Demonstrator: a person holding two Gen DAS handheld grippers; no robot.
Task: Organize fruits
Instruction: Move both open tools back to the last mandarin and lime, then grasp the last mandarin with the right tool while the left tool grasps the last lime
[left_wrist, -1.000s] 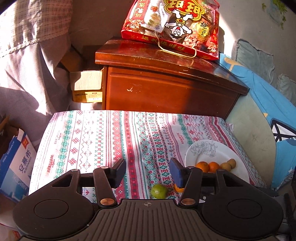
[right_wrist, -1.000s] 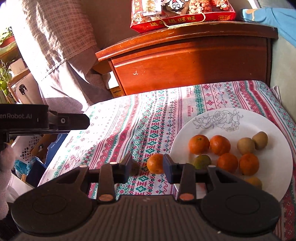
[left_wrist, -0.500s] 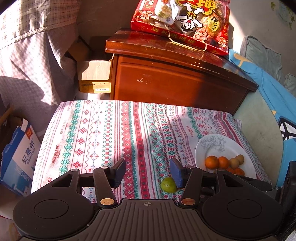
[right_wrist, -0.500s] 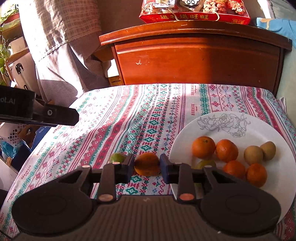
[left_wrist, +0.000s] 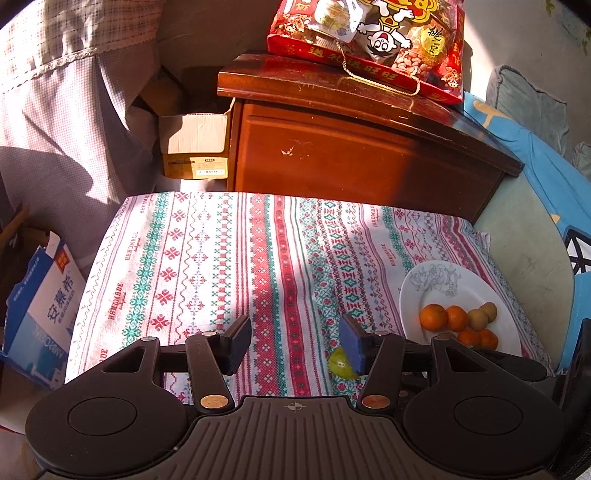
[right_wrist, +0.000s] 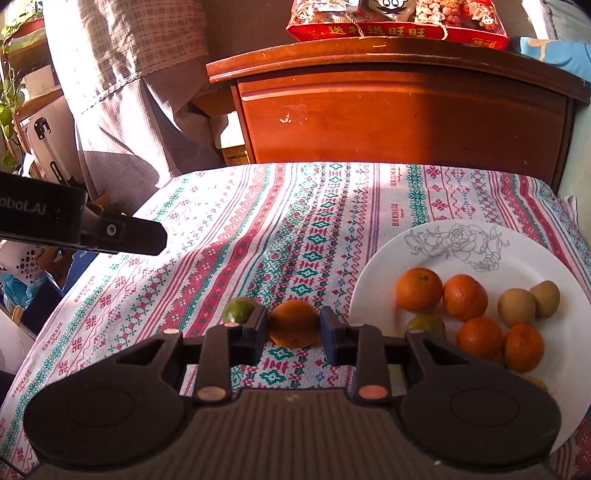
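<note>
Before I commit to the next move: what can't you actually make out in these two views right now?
- Right wrist view: the right claw straddles the orange; whether its pads press the fruit is unclear.
- Right wrist view: the green fruit on the plate is half hidden by the claw body.
- Left wrist view: the lime is partly covered by the left claw finger.

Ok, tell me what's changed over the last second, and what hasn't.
The right gripper has just been closing its jaws around the orange on the cloth, beside the plate; both pads now look pressed against it. Unchanged: the left gripper open and empty above the cloth, the green fruit lying loose, and the fruit on the plate.
</note>
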